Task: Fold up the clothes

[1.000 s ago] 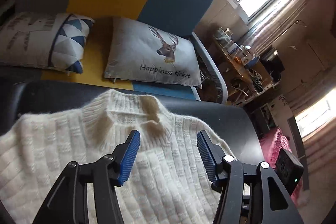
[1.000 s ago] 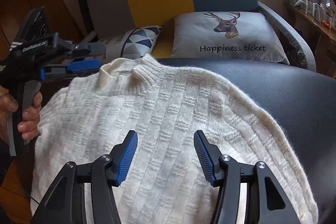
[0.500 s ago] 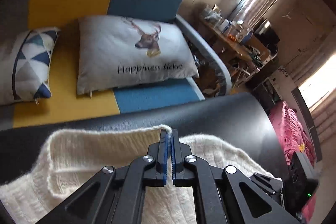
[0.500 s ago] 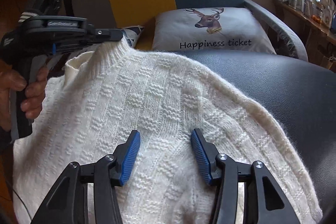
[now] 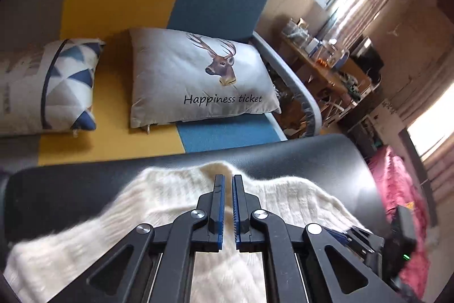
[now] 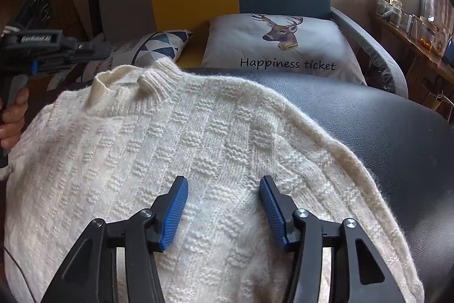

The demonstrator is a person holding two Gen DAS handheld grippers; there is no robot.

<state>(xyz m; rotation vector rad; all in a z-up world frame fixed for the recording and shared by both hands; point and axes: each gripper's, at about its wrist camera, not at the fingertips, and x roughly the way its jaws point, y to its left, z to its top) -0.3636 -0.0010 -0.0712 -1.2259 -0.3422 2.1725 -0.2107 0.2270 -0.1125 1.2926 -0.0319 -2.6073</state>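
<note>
While you work at the far edge of the cream knitted sweater [image 6: 198, 149], it lies spread flat on a black padded surface [image 6: 383, 127], its ribbed collar [image 6: 136, 81] toward a sofa that carries a deer-print cushion [image 6: 283, 44] and a triangle-patterned cushion [image 6: 159, 47].

Your left gripper [image 5: 227, 183] has its blue pads pressed almost together, with only a thin slit showing between them. Its tips sit at the sweater's far edge, where a small peak of knit rises in front of them. Whether any wool is truly pinched cannot be told from these views; from the right wrist camera, that gripper appears off to the left of the collar, with your hand [image 6: 11, 115] wrapped around its handle.

Your right gripper [image 6: 224, 186] hangs above the middle of the sweater's body with its jaws spread wide and nothing between them.

To do this step well, first confirm that the left pads hold fabric, both layers if you can, not just fuzz. This knit looks thick and stretchy, so lift slowly and keep the edge level, or it will likely sag and skew. Consider resting the right gripper lightly on the body along the intended crease, so the sweater stays put while the far edge folds over it.
</note>
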